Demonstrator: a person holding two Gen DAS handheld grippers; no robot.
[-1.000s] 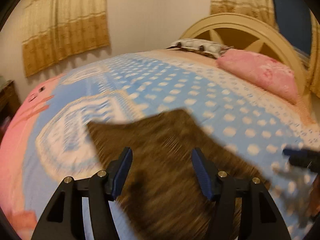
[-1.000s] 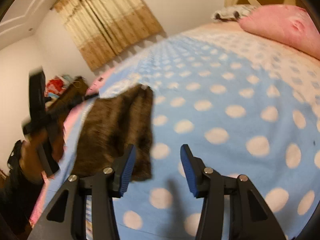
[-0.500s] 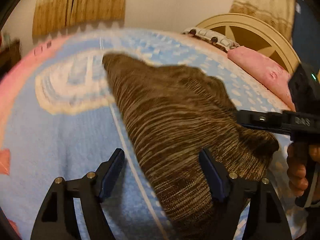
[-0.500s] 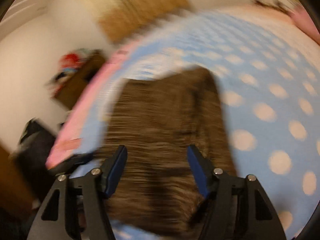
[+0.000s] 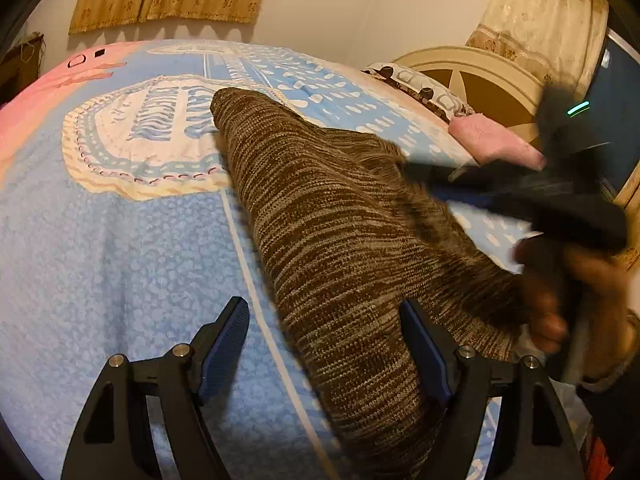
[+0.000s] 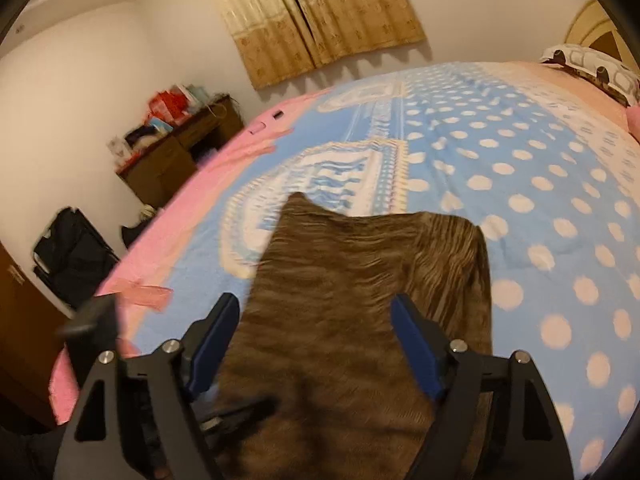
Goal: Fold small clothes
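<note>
A brown striped knit garment lies on the blue polka-dot bedspread. In the left wrist view my left gripper is open, and the garment's near end lies between its fingers. The right gripper's body shows blurred at the right edge, over the garment's right side. In the right wrist view my right gripper is open just above the garment, which fills the space between its fingers. A blurred part of the left gripper shows at the lower left.
A pink pillow and a patterned pillow lie by the cream headboard. A brown desk with clutter and a black bag stand off the bed's left side. Curtains hang on the far wall.
Both grippers have moved in over the garment from its sides. The right one swung left from the dotted bedspread onto it. Both stayed open.
</note>
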